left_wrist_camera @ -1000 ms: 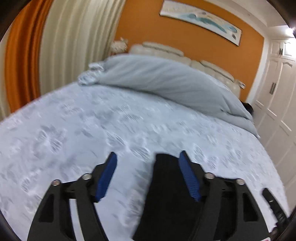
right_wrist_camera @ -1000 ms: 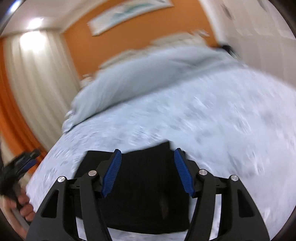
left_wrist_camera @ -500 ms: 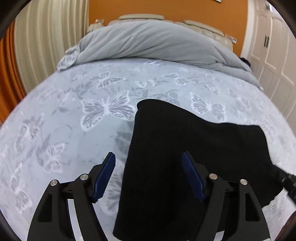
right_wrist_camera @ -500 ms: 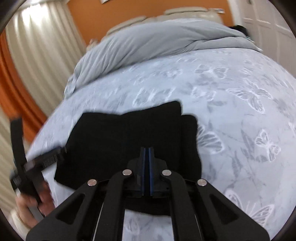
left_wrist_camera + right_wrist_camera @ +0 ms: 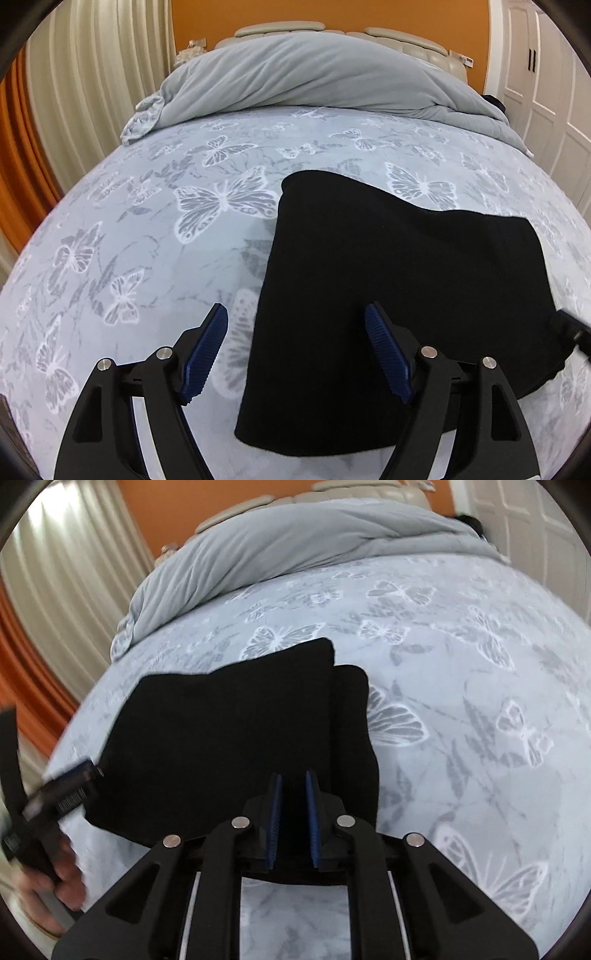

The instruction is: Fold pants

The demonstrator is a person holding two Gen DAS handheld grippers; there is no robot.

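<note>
On the butterfly-print bedspread (image 5: 155, 236), your folded black pants (image 5: 388, 295) lie flat.
Your left gripper (image 5: 295, 354) hangs with its jaws spread wide over the pants' near left edge. Your right gripper (image 5: 293, 827) has its blue pads (image 5: 274, 827) nearly together, a narrow gap showing; whether they pinch cloth, you can't tell.

Matt black cloth pants (image 5: 388, 295)
</note>
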